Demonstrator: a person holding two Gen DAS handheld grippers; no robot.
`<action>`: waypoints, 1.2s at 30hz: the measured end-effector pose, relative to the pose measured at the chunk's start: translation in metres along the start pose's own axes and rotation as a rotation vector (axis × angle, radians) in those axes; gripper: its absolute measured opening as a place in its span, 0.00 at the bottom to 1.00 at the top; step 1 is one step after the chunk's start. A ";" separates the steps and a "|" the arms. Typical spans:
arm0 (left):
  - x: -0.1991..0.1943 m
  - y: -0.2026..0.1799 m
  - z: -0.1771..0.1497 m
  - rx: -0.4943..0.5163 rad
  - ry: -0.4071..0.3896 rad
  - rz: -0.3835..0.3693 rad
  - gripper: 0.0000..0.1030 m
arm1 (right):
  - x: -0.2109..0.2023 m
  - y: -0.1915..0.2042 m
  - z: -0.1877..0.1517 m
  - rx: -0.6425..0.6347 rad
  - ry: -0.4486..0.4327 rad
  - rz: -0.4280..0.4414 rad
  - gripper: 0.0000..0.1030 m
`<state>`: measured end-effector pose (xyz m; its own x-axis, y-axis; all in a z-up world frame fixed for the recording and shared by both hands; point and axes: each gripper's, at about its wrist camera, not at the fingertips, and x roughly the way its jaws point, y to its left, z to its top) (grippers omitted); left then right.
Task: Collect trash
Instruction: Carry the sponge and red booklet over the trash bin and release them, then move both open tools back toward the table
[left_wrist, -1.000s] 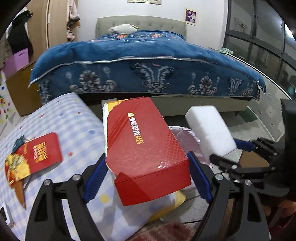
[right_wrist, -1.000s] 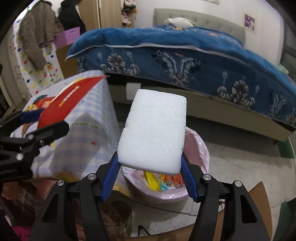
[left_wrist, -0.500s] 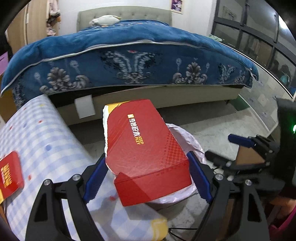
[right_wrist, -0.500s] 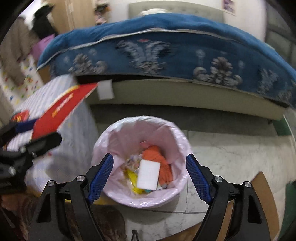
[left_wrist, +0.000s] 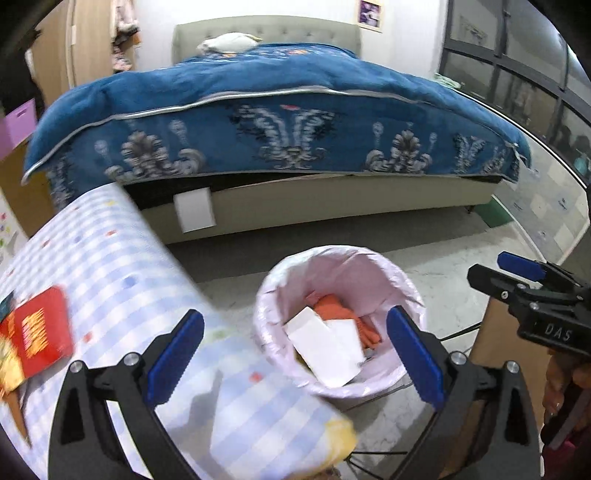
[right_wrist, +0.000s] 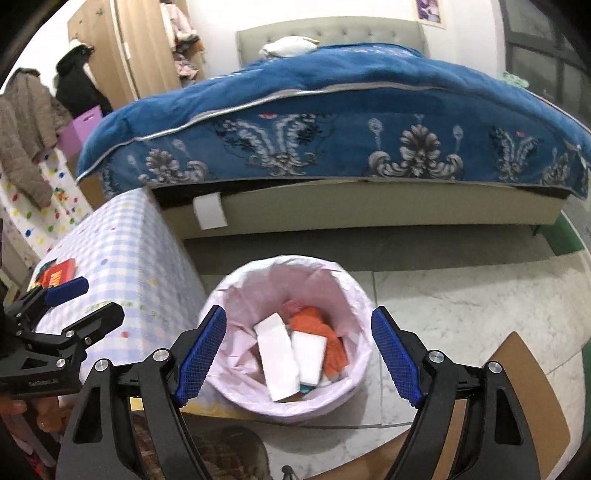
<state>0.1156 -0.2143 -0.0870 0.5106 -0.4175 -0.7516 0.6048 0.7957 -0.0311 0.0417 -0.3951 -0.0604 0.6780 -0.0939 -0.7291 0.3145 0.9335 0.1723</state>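
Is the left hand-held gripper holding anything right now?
No, the left hand-held gripper is open with nothing between its blue fingers; you see straight through to the pink-lined trash bin below.

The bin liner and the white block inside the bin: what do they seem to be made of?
Bin liner: thin pale pink plastic film, probably; it is crinkled and folded over the rim. White block: likely foam, matte with rounded corners, though too small here to be sure.

A bed (right_wrist: 332, 110) with a blue patterned quilt (left_wrist: 280, 122) fills the room. The floor (right_wrist: 461, 295) is pale marble tile. Dark windows (left_wrist: 517, 74) line the right wall.
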 end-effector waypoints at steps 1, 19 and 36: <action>-0.007 0.006 -0.004 -0.013 -0.003 0.019 0.93 | -0.002 0.005 0.000 -0.010 -0.002 0.007 0.78; -0.125 0.108 -0.084 -0.224 -0.059 0.244 0.93 | -0.039 0.149 -0.016 -0.292 -0.009 0.180 0.78; -0.187 0.230 -0.132 -0.449 -0.080 0.488 0.93 | -0.001 0.298 -0.020 -0.555 0.051 0.347 0.78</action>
<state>0.0786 0.1043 -0.0407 0.7154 0.0198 -0.6984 -0.0118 0.9998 0.0162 0.1216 -0.1099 -0.0216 0.6421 0.2483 -0.7253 -0.3154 0.9479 0.0453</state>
